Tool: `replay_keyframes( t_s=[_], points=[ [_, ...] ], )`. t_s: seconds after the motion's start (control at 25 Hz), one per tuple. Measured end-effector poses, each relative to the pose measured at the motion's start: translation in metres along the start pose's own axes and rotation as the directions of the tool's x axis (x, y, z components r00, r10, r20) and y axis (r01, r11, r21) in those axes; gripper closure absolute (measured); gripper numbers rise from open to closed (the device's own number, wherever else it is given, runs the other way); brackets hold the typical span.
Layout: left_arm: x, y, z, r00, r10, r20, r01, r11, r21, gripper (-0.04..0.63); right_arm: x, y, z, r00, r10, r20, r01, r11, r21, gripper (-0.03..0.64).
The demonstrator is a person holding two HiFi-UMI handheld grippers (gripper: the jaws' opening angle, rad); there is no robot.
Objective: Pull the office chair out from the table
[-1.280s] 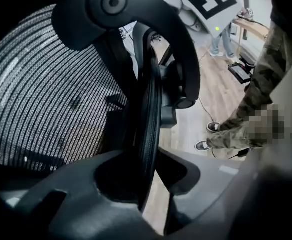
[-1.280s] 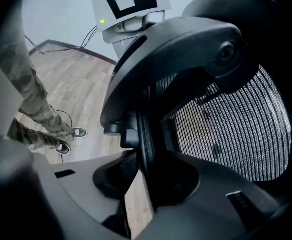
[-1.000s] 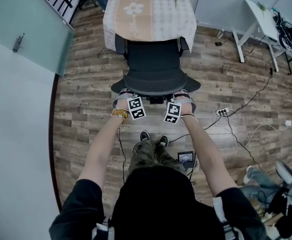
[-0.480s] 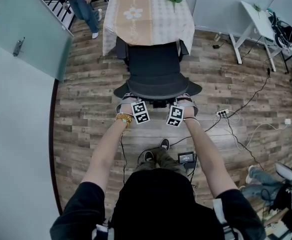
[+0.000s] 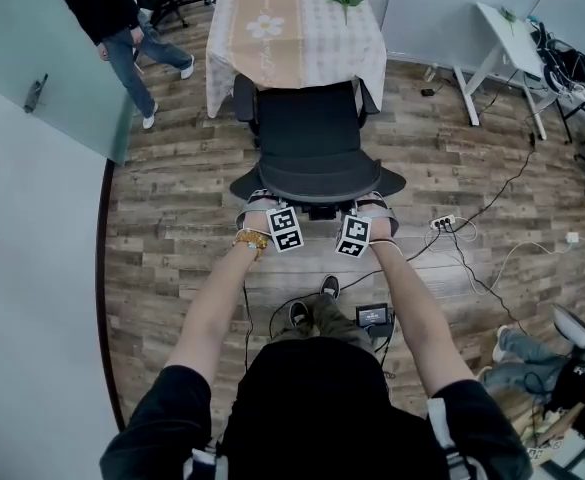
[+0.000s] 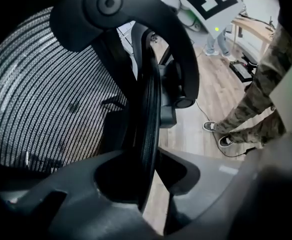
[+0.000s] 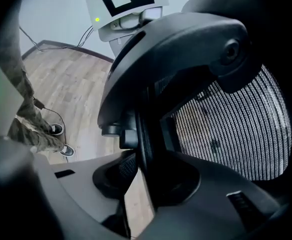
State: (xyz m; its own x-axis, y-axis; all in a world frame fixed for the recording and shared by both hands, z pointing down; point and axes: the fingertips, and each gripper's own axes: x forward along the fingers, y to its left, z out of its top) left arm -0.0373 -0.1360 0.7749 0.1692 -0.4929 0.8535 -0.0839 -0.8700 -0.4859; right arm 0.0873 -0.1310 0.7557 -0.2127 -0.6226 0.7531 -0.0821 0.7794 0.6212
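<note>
chair (image 5: 312, 133) backrest rim clamped by left tongs (image 6: 148, 180); right tongs (image 7: 139, 180) likewise

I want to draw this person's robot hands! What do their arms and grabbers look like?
The left gripper and right gripper have chunky dark grey jaws. Each carries a white marker cube with black square patterns. The sleeves are short and black, and a yellow bracelet circles the left wrist.

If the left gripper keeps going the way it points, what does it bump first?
The left gripper clamps the office chair's backrest rim, so it would likely just push into that.
</note>
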Motion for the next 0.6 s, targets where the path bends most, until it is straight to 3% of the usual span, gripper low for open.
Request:
replay_keyframes(
  t_s=[0.6],
  points=[
    [-0.017,-0.032,0.009,1.000,0.001,0.006,-0.001,1.000,0.003,0.483,-0.023,0.027,-0.006,1.000,-0.007,-0.016,0.008,1.000,0.006,0.515]
  ],
)
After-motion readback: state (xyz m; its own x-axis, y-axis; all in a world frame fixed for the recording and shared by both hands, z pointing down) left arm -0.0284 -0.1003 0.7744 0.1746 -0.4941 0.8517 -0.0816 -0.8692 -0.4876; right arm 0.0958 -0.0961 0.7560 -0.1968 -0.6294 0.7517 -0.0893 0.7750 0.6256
